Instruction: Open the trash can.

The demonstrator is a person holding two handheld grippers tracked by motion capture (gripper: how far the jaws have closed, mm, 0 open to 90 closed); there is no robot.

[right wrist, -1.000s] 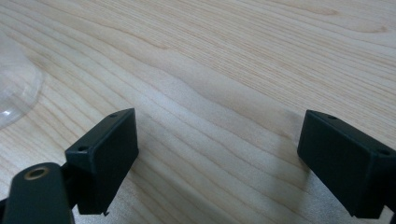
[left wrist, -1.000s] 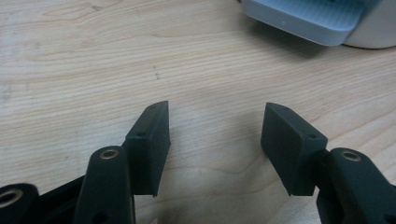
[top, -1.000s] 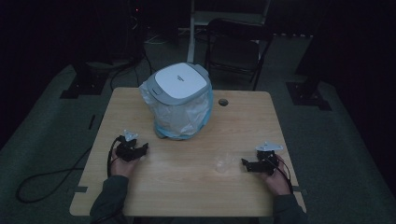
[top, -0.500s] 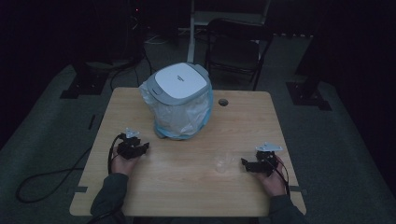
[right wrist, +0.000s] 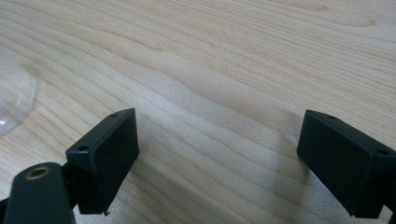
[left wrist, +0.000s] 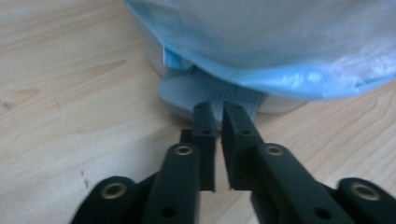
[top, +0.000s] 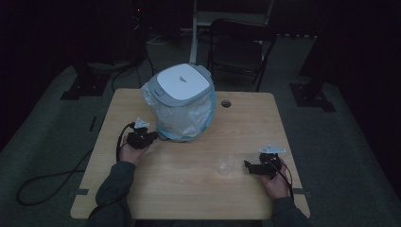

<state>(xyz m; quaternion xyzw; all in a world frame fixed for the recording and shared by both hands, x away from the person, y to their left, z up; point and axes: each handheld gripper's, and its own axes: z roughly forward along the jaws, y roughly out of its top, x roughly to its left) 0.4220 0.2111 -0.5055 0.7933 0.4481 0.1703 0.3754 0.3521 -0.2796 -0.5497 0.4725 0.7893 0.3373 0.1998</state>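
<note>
A small bin [top: 182,101] with a white and grey lid stands at the table's back middle, lined with a blue and white plastic bag [left wrist: 280,42]. My left gripper [top: 151,136] lies at the bin's left base. In the left gripper view its jaws [left wrist: 217,114] are shut with a thin gap and nothing between them, tips at the bin's grey ribbed foot pedal [left wrist: 180,91]. My right gripper [top: 248,165] rests near the table's front right, jaws wide open [right wrist: 219,137] over bare wood. A clear plastic piece [top: 227,165] lies just left of it.
The wooden table [top: 203,198] has a round cable hole [top: 226,103] to the right of the bin. A dark folding chair [top: 241,47] stands behind the table. A cable [top: 52,179] trails off the left edge to the floor.
My left gripper has moved forward and to the right, up to the bin's base. The right gripper has stayed about where it was.
</note>
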